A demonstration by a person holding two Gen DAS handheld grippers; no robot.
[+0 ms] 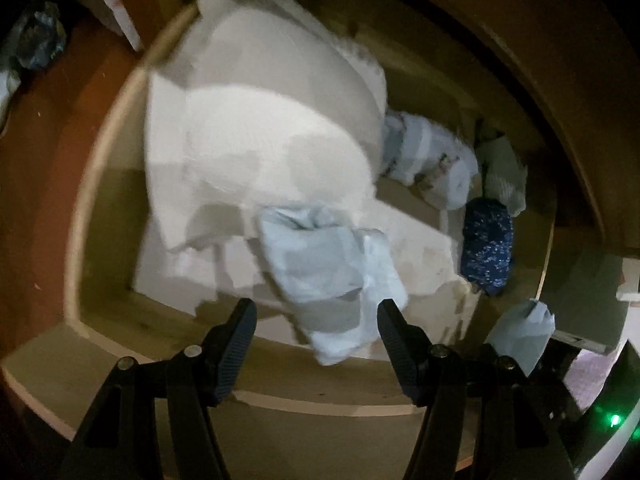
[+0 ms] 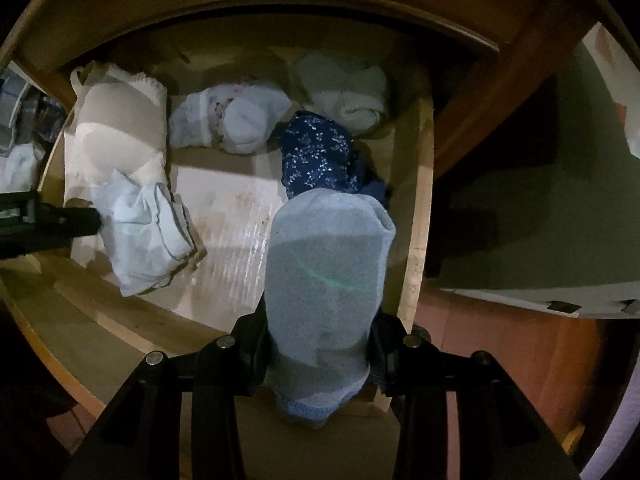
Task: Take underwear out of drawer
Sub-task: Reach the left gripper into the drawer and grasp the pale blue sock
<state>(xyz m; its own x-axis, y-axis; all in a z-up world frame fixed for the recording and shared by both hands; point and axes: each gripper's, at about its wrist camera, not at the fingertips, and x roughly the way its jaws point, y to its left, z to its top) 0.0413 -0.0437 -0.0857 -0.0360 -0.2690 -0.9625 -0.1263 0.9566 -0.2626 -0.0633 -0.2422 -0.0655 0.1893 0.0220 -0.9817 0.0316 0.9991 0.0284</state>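
The wooden drawer stands pulled out with several pieces of underwear in it. My right gripper is shut on a rolled light-blue piece, held above the drawer's right side. My left gripper hangs open over a folded pale-blue piece, whose near end lies between the fingertips with the pads clear of it. In the right wrist view the left gripper sits at the left edge of that folded piece. A white bra lies along the drawer's left side.
Farther back in the drawer lie a navy flowered roll, a pale flowered roll and a white roll. The cabinet frame overhangs the drawer's back. A grey-white board lies on the red-brown floor to the right.
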